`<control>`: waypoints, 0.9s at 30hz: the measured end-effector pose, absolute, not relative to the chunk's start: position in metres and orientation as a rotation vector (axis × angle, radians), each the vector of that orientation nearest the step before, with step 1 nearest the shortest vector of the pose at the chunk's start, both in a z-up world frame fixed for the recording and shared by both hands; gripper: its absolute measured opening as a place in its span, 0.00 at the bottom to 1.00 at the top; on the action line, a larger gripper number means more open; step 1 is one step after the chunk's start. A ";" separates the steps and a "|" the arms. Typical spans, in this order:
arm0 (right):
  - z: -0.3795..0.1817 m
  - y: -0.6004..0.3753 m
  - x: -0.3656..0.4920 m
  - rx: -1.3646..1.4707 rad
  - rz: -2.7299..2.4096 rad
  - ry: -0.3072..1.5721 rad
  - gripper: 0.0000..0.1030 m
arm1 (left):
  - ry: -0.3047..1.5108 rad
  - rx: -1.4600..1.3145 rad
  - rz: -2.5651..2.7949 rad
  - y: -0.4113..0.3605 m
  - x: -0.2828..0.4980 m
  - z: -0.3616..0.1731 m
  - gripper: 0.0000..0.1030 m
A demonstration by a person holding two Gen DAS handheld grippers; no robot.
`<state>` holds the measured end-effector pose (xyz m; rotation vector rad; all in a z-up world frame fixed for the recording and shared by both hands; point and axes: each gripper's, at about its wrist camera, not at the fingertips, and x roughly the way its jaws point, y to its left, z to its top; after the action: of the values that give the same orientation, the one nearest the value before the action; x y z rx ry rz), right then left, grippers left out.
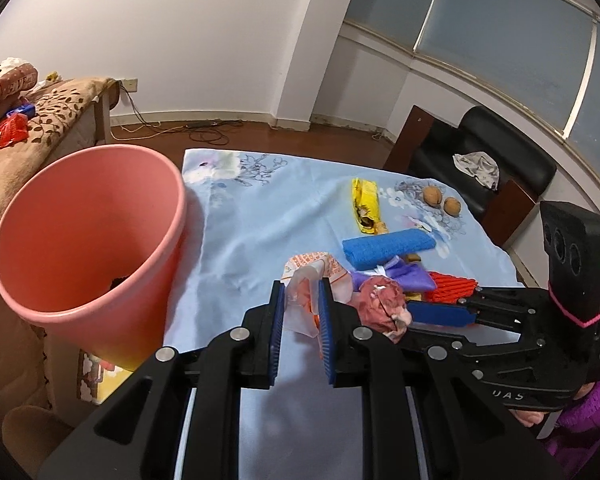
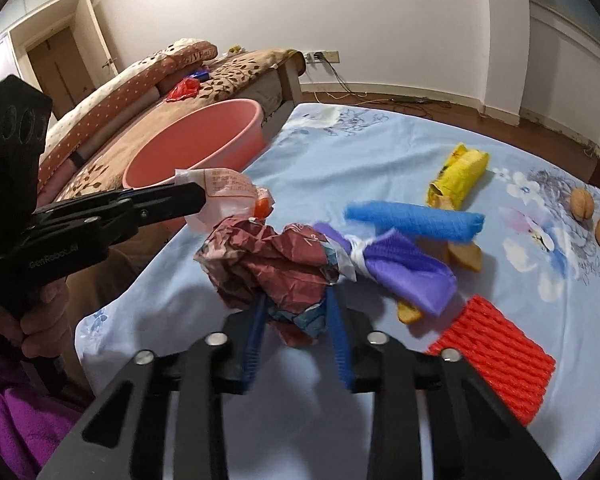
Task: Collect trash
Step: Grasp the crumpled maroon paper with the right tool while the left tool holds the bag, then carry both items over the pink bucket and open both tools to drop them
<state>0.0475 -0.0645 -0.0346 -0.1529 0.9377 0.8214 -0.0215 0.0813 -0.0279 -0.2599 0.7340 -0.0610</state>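
My left gripper [image 1: 301, 292] is shut on a white and orange plastic wrapper [image 1: 306, 276], held above the table beside the pink bin [image 1: 152, 260]. Just to its right, my right gripper [image 2: 296, 304] is shut on a crumpled maroon paper ball [image 2: 268, 260], which bulges out above its blue pads. The right wrist view also shows the left gripper [image 2: 200, 196] holding the wrapper [image 2: 224, 192] in front of the bin [image 2: 236, 148]. On the table lie a yellow wrapper [image 2: 460, 176], a blue foam net [image 2: 412, 220], a purple bag [image 2: 408, 276], a red foam net [image 2: 496, 356] and orange peel [image 2: 466, 258].
The table has a light blue floral cloth [image 1: 260, 216]. Two walnuts [image 1: 440, 200] lie at its far right. A bed with a brown blanket [image 1: 40, 128] stands behind the bin on the left. A black chair [image 1: 484, 160] stands past the table's far right corner.
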 end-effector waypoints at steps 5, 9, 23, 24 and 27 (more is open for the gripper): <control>-0.027 -0.063 0.044 -0.147 0.821 0.905 0.19 | 0.712 -0.262 -0.035 0.089 -0.026 -0.025 0.16; -0.017 -0.065 0.046 -0.125 0.809 0.882 0.19 | 0.682 -0.253 -0.002 0.097 -0.029 -0.018 0.16; 0.022 -0.024 0.069 -0.045 0.846 0.839 0.19 | 0.496 -0.242 0.186 0.140 -0.052 0.031 0.16; 0.026 -0.017 0.071 -0.045 0.855 0.832 0.19 | 0.484 -0.250 0.208 0.146 -0.054 0.034 0.16; 0.037 0.004 0.075 -0.040 0.885 0.817 0.19 | 0.459 -0.271 0.260 0.164 -0.057 0.041 0.16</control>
<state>0.0747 0.0038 0.0369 -0.0402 0.8171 0.8848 -0.0571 0.1637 0.0413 -0.2708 0.4586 0.2597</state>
